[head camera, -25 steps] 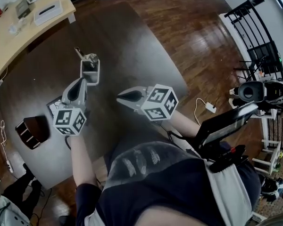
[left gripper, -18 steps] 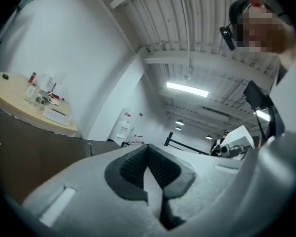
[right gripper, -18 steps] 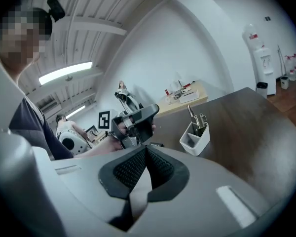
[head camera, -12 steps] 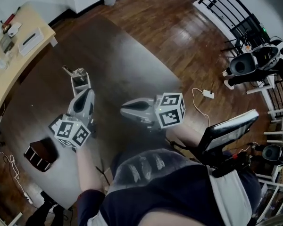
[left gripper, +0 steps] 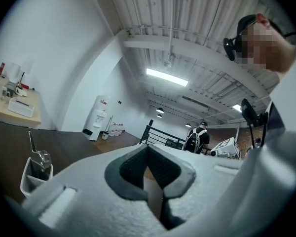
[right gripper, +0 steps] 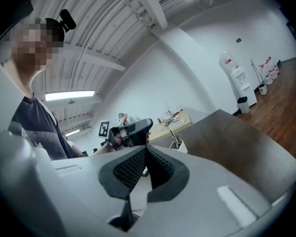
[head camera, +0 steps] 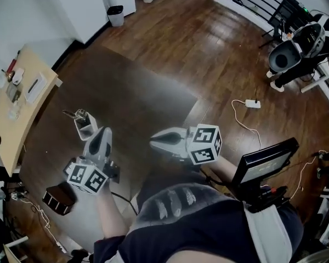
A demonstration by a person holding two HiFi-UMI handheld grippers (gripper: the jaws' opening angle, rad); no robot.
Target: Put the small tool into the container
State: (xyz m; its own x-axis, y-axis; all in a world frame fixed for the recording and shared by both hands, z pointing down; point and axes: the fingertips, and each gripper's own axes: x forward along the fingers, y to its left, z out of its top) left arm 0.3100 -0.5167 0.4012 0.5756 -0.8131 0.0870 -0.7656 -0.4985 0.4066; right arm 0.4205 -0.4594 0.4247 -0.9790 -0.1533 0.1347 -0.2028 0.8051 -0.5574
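A small white container [head camera: 84,124] stands on the dark table [head camera: 137,86], with a metal tool [head camera: 71,114] sticking up out of it. My left gripper [head camera: 105,131] hovers just right of the container, shut and holding nothing. In the left gripper view the container [left gripper: 33,176] and the tool [left gripper: 40,158] sit at the lower left, off to the side of the shut jaws. My right gripper [head camera: 153,141] is held over the table's near edge, shut and empty. The right gripper view shows the left gripper [right gripper: 131,131] and the container [right gripper: 178,144] beyond its jaws.
A wooden desk [head camera: 23,106] with small items borders the table on the left. A dark box [head camera: 59,198] lies near the table's near-left corner. A white adaptor with a cable [head camera: 252,103] lies on the wood floor. A black screen device [head camera: 265,161] is at my right side.
The head view has swung to show more floor and railing. The container has slid left and down in view, and the left gripper now sits beside it. Both grippers stay shut.
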